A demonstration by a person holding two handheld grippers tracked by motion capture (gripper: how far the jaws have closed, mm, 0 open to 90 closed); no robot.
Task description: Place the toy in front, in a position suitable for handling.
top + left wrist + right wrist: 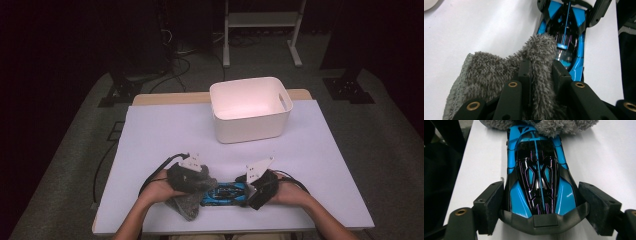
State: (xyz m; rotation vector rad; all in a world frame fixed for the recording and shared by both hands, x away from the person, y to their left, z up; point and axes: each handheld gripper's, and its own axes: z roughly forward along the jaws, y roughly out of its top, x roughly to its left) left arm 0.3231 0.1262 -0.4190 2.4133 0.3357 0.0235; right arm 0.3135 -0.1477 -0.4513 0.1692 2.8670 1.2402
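On the white table near the person's edge, a blue toy car lies lengthwise between 2 grippers: the left gripper clamps a grey cloth over one end, the right gripper straddles the other, jaws apart.

Your bench has a pale lavender top. A white bin stands on it at the far middle. Near your edge lie a blue toy car and a grey cloth, touching.

Grey carpet floor — dark room, white stand behind the table.
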